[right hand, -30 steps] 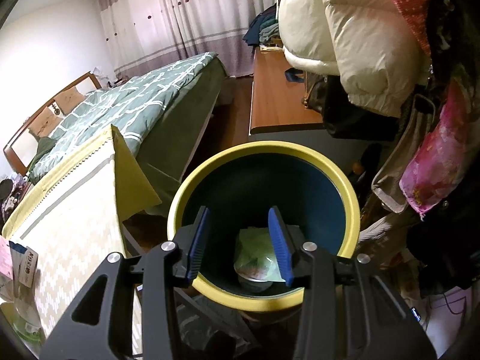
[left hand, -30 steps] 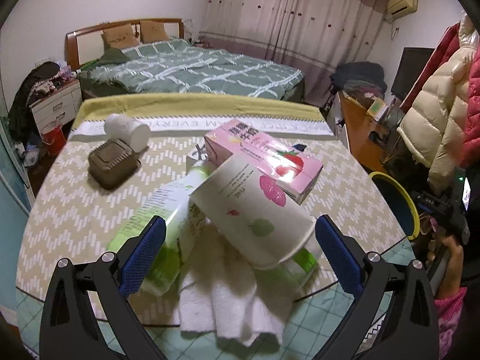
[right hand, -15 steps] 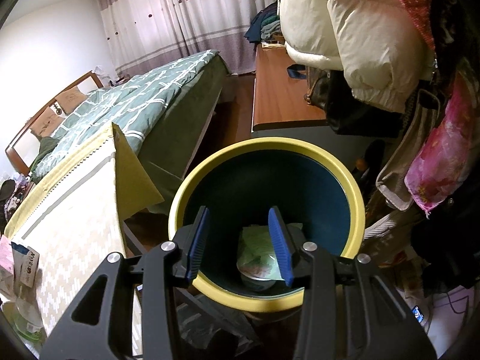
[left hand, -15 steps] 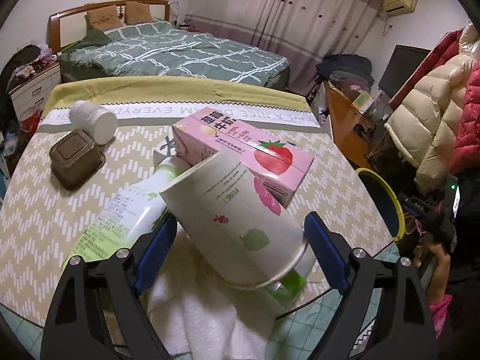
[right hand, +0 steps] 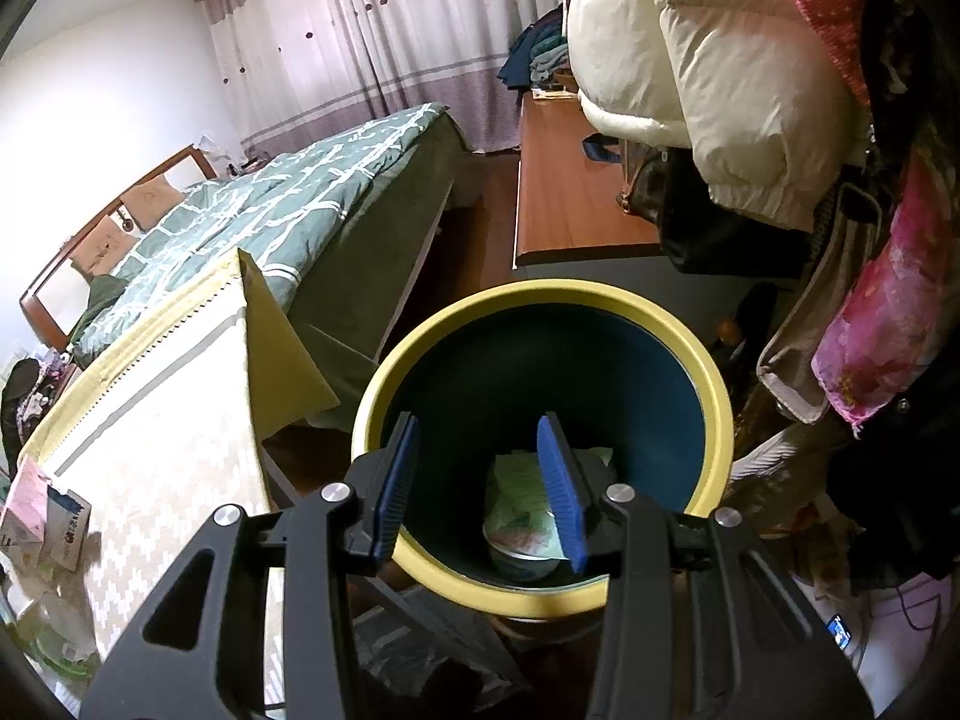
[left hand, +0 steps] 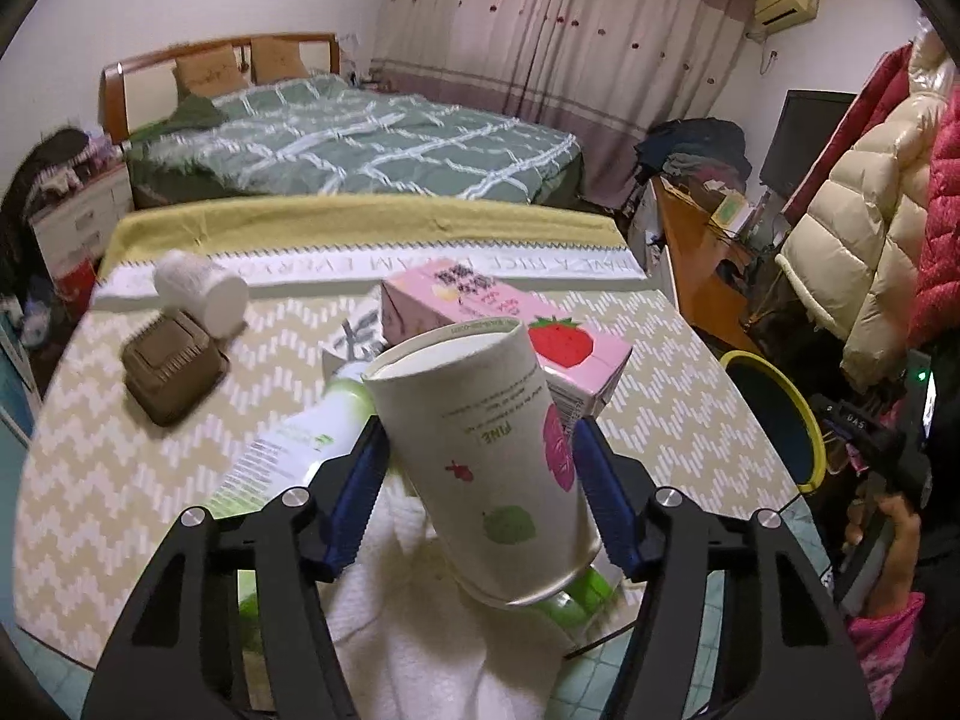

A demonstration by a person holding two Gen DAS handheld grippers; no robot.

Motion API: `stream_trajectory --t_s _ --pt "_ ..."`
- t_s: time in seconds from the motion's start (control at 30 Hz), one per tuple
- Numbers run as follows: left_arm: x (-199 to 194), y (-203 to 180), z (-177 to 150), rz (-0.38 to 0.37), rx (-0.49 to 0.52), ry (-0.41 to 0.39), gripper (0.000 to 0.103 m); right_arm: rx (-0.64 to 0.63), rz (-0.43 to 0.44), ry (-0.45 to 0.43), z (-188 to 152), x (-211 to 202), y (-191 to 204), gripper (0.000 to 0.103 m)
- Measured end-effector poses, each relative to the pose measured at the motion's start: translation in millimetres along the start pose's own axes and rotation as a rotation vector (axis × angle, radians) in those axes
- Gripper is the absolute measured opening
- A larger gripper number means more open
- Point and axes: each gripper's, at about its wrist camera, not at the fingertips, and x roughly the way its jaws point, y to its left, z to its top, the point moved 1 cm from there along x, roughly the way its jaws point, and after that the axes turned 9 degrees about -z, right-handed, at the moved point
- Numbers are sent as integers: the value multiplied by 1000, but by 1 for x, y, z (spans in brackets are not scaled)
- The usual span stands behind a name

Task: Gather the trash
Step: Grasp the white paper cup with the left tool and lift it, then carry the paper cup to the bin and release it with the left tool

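My left gripper (left hand: 477,492) is shut on a white paper cup (left hand: 480,450) with fruit prints and holds it tilted above the table. Under it lie a white towel (left hand: 420,648) and a green-and-white bottle (left hand: 288,450). A pink strawberry carton (left hand: 504,324) lies just behind the cup. A brown box (left hand: 171,366) and a white roll (left hand: 201,291) sit at the left. My right gripper (right hand: 477,483) is open and empty over the yellow-rimmed bin (right hand: 717,402), which holds a crumpled wrapper (right hand: 522,510). The bin also shows in the left wrist view (left hand: 798,408).
The table with the zigzag cloth (left hand: 90,468) stands left of the bin. A bed (left hand: 360,138) lies behind it. A wooden desk (right hand: 570,198) and hanging coats (right hand: 720,60) crowd the right side. The carton's end (right hand: 42,516) shows in the right wrist view.
My left gripper has closed from wide open onto the paper cup and lifted it off the pile. The right gripper has stayed open over the bin.
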Motion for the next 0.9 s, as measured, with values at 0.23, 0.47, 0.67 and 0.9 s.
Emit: stream_trajectory --t_s 0.23,0.47,0.67,0.9 --pt "-41 -23 11 45 68 -99 62 -4 5 -55 2 -22 -5 40" --pt "-48 -72 21 -45 140 -111 62 -10 -20 -120 3 -46 -21 40" --pt "-8 -137 20 -170 207 -28 62 -2 -43 -131 -2 -56 -48 41" --pt "50 -222 14 -273 310 53 62 15 -52 -138 -10 -64 -80 44"
